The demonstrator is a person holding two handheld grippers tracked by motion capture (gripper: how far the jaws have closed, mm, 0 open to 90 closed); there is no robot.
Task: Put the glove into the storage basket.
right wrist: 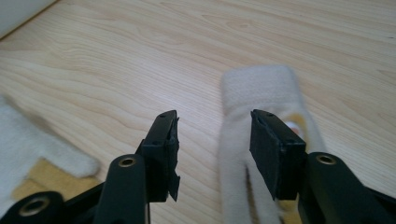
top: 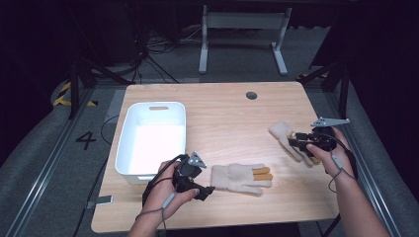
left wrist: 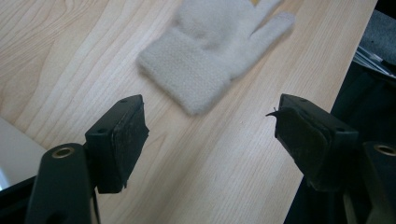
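Evidently soft: knit gloves, light, limp, non-slip.
Near glove: flat on tabletop, just beyond left hand-held gripper, jaws released.
Far glove: under right hand-held gripper, jaws apart, nothing pinched.
Grip spot: ribbed cuff.

- A light wooden table fills the middle of the high view, its grain running left to right.
- A white plastic bin with a slot handle in its far wall sits on the table at about 9 o'clock, its near corner close to the table's front-left edge.
- A small dark round grommet lies in the tabletop at about 1 o'clock.
- A white desk frame stands on the grey floor beyond the table at 12 o'clock.
- Black cables tangle on the floor at 11 o'clock.
- A painted number four marks the floor at 9 o'clock, with yellow-black hazard tape at 10 o'clock.
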